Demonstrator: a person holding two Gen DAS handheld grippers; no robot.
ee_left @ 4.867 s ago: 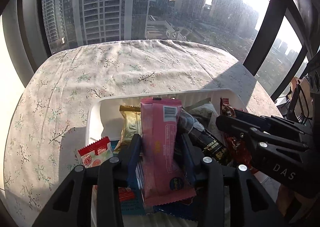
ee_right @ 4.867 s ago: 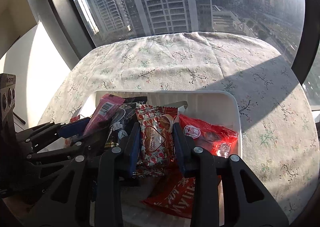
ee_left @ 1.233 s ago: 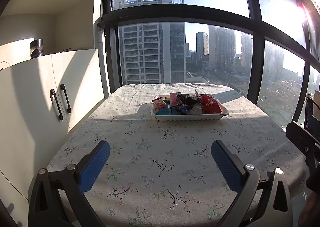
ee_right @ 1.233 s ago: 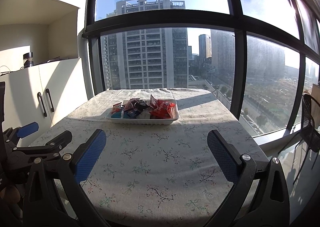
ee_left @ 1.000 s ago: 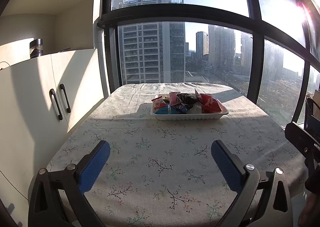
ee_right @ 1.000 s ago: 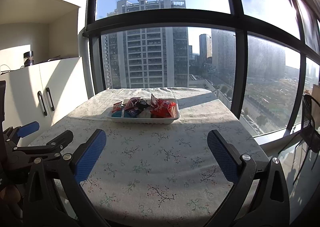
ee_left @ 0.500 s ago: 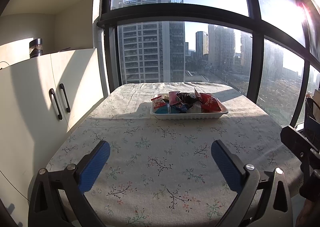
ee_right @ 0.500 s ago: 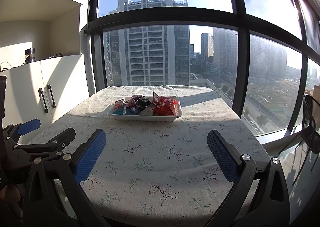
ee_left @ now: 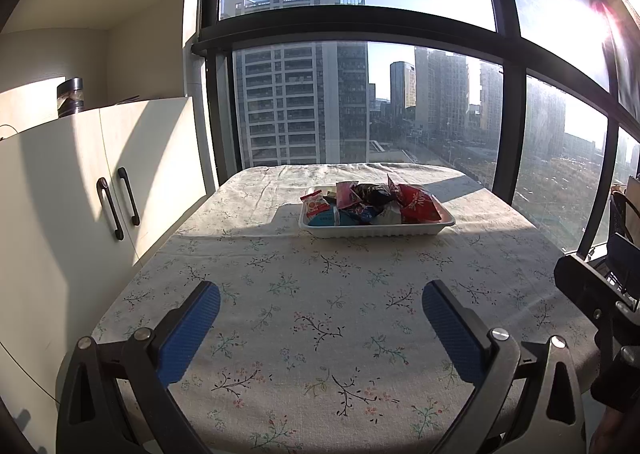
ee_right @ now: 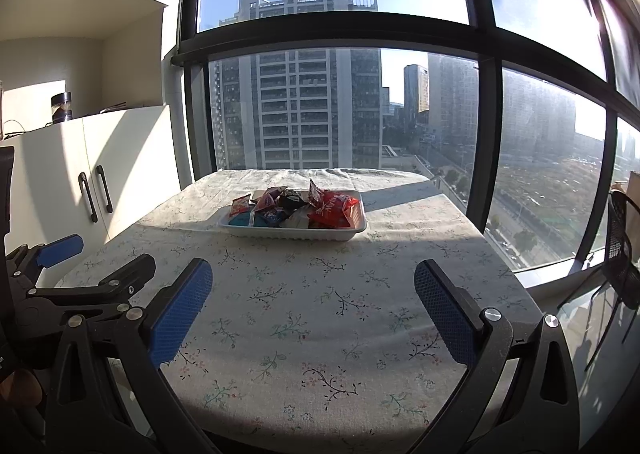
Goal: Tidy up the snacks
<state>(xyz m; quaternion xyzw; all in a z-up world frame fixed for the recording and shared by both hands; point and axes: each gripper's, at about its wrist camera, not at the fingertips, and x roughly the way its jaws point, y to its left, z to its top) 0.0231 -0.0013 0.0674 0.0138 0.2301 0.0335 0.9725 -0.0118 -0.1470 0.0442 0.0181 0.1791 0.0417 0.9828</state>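
Observation:
A white tray point(ee_left: 372, 231) point(ee_right: 296, 235) sits far off on the floral tablecloth, piled with several snack packets, among them a red bag point(ee_left: 418, 204) point(ee_right: 334, 208) and a pink packet point(ee_left: 347, 194). My left gripper point(ee_left: 320, 302) hangs wide open over the table's near edge, nothing between its blue pads. My right gripper point(ee_right: 314, 280) is likewise wide open and empty, well short of the tray. In the right wrist view the left gripper's fingers point(ee_right: 60, 250) show at the left edge.
A floral tablecloth point(ee_left: 320, 294) covers the table. White cabinets point(ee_left: 80, 194) with black handles stand at the left, a dark jar point(ee_left: 70, 96) on top. Tall windows with black frames point(ee_left: 508, 126) lie behind. A black mesh chair point(ee_right: 624, 250) stands at the right.
Earlier both grippers were shut on packets over the tray; now both are open, empty and pulled far back. Over the last second the view has barely shifted.

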